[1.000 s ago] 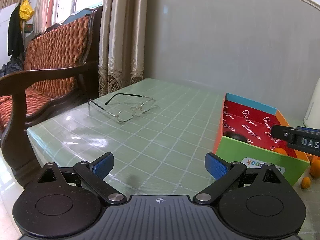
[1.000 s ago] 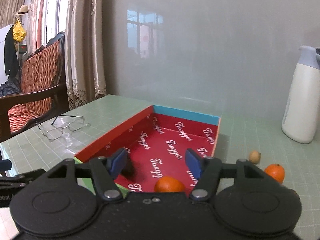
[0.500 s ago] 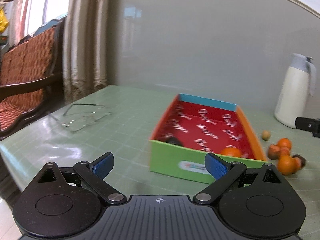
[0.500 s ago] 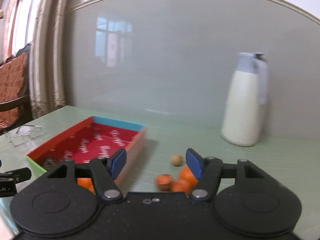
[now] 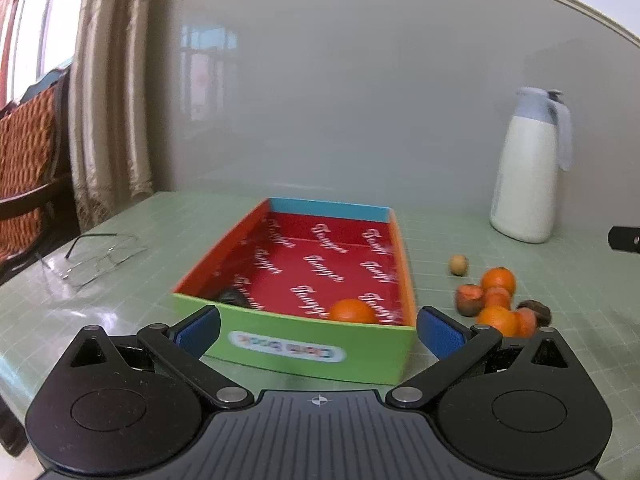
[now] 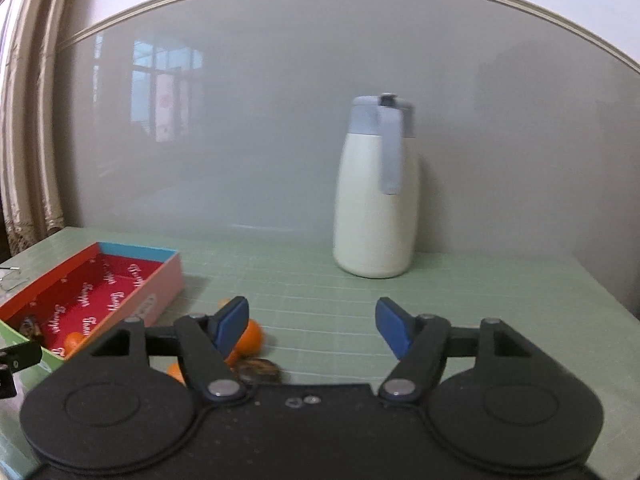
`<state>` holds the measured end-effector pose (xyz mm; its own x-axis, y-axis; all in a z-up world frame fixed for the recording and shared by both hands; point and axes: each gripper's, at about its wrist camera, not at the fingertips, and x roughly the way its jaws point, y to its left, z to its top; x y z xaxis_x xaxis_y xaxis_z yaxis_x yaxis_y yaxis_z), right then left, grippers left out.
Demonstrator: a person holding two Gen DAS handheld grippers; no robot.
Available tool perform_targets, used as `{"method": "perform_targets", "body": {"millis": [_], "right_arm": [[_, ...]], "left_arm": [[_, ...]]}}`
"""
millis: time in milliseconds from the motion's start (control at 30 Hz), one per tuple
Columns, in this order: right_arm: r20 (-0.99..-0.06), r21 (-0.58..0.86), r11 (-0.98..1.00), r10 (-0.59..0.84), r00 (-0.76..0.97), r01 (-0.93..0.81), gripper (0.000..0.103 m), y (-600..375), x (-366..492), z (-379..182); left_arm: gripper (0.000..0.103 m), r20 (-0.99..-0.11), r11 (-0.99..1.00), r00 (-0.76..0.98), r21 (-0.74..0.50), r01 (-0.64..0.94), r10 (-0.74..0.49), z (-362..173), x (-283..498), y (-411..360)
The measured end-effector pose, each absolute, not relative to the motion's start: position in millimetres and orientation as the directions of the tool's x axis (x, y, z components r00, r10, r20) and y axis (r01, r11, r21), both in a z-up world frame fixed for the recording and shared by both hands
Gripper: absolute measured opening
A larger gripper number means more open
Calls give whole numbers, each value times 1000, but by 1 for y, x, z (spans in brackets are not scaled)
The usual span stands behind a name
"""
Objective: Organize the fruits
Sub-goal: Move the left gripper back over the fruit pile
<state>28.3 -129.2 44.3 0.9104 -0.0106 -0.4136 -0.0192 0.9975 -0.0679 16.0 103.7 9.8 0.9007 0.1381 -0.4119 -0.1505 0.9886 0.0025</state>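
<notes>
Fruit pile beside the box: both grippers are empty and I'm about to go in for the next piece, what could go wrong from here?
1. The loose fruits lie bunched and touching, so closing on one may nudge its round neighbours and send them rolling.
2. The right gripper, jaws opening and nothing between them, has the pile under its left finger, off-centre; a grab now would likely miss.
3. The left gripper, also opening and empty, straddles the box front wall; moving forward could shove it.

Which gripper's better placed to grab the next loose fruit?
Right, probably. The right gripper sits just beside the fruit pile, empty, jaws opening. The left gripper faces the box.
</notes>
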Motion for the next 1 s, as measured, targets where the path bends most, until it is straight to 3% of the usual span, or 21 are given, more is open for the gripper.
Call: {"method": "perform_targets", "body": {"millis": [1000], "right_arm": [[-398, -48, 986, -163, 903, 157, 71, -229, -1, 48]], "left_arm": [[103, -401, 998, 915, 43, 50, -28, 6, 39, -6]]}}
